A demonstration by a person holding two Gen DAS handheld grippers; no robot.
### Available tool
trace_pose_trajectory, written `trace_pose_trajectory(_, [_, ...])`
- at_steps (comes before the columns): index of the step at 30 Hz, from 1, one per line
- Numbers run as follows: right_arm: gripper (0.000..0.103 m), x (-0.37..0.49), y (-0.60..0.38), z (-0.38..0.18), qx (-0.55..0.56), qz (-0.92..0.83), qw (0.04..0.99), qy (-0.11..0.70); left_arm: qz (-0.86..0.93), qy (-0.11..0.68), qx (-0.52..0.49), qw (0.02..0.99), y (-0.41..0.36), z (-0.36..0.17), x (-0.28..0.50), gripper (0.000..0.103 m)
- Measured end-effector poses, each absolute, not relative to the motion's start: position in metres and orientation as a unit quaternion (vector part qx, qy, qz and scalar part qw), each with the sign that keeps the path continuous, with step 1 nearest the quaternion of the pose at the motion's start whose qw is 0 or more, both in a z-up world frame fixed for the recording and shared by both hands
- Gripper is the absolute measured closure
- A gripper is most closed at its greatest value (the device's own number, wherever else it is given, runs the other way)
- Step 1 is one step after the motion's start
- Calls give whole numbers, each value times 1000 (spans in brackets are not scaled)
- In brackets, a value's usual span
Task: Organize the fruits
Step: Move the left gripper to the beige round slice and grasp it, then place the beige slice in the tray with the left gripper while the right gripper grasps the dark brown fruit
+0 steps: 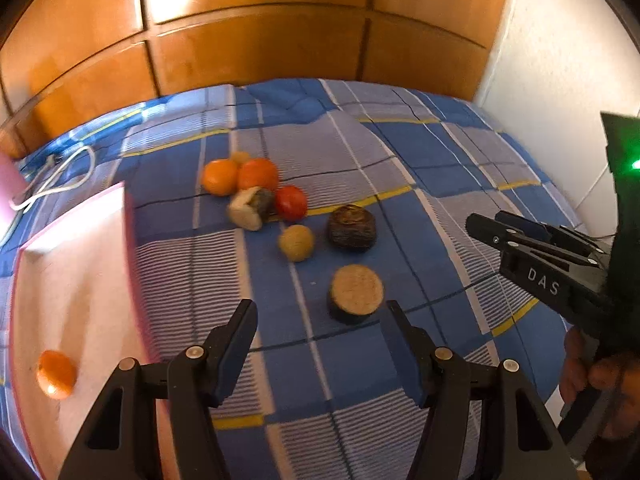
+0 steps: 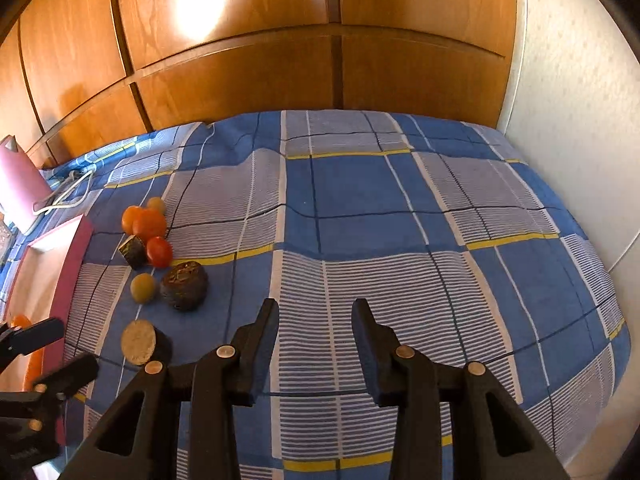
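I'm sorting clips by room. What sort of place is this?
Most likely a bedroom: the fruit lies on a bed under a blue checked bedspread, with wooden wardrobe doors right behind it and a white wall alongside.

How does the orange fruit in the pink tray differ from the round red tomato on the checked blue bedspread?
Orange fruit in the pink tray: orange, lies alone inside the pink tray. Round red tomato: red, lies outside the tray on the checked blue bedspread, against a cut dark-skinned piece in the cluster. Both are round, smooth, ungripped.
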State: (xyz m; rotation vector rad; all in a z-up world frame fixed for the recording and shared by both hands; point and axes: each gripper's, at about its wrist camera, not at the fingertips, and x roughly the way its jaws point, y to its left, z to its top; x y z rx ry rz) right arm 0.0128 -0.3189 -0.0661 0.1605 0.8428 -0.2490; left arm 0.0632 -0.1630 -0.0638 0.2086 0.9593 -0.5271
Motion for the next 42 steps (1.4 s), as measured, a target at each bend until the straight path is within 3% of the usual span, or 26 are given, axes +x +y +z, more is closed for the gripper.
trace_pose_trajectory(7, [65, 12, -320, -71, 85, -115, 899, 414, -259, 466, 121, 837, -191, -86, 73, 40])
trace_pose_trajectory(10, [65, 13, -321, -72, 92, -107, 899, 415, -261, 474, 120, 832, -195, -96, 78, 67])
trace_pose_trajectory(20, [65, 26, -302, -77, 117, -14, 899, 422, -236, 467, 91, 848, -158, -83, 68, 67])
trace_pose_trajectory(29, [65, 56, -264, -81, 66, 28, 897, 436, -212, 447, 66, 866, -125, -60, 60, 67])
trace_pose_trajectory(33, [57, 73, -247, -88, 28, 33, 893, 448, -203, 437, 53, 875, -112, -49, 54, 67])
trace_pose_trajectory(42, [59, 87, -236, -104, -8, 10, 895, 446, -158, 395, 45, 904, -78, -18, 38, 67])
